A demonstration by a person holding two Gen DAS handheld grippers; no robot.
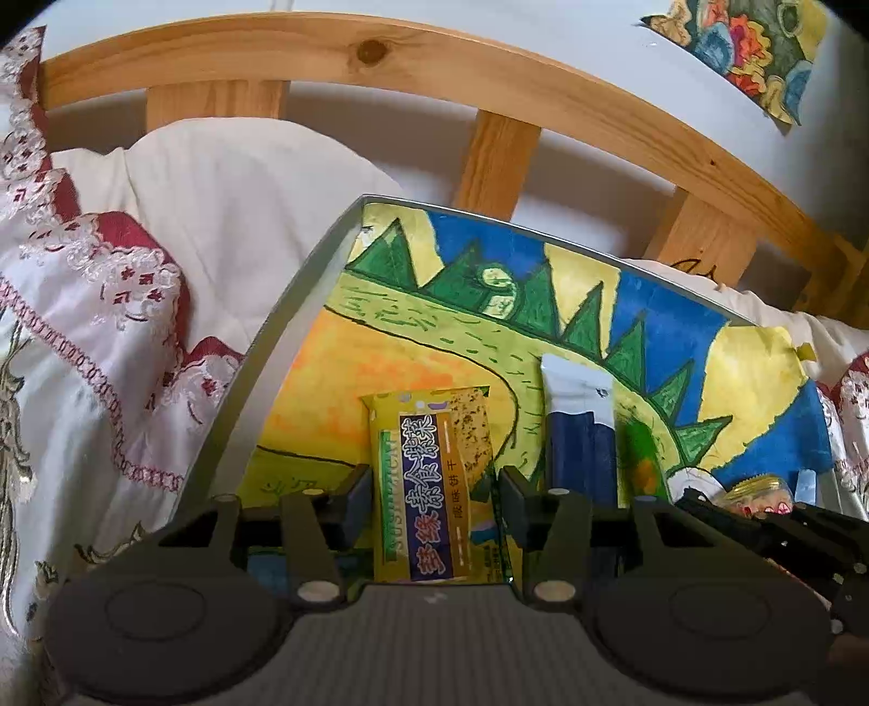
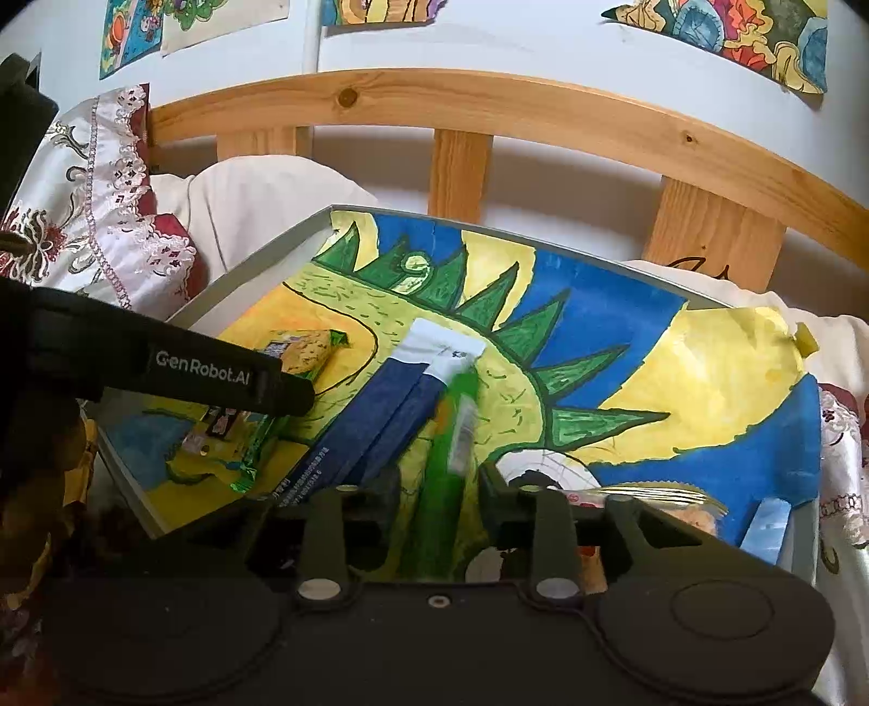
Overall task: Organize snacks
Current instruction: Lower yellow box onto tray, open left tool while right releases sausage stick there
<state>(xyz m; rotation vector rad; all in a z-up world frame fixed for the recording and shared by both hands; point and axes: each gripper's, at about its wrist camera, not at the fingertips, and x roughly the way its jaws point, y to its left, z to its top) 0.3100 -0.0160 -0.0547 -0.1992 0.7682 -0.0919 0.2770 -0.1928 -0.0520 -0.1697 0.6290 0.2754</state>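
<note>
A grey-rimmed tray [image 1: 282, 336] lined with a dinosaur painting lies on the bed. A yellow cracker packet [image 1: 429, 478] rests on it between the fingers of my left gripper [image 1: 434, 497], which is open; a narrow gap shows at the right pad. The right wrist view shows one of the left fingers [image 2: 271, 383] crossing over that packet [image 2: 304, 347]. My right gripper [image 2: 440, 489] is open, and a blurred green stick packet [image 2: 448, 461] lies loose between its fingers. Beside it is a dark blue packet [image 2: 380, 413] with a white end, which is also in the left wrist view [image 1: 578, 434].
A gold-foil snack [image 2: 652, 491] and a pale blue piece [image 2: 768, 521] sit at the tray's near right corner. White pillows [image 1: 228, 179] and embroidered cloth [image 1: 81, 304] border the tray. The wooden headboard [image 2: 461, 92] stands behind, with paintings [image 2: 733, 32] on the wall.
</note>
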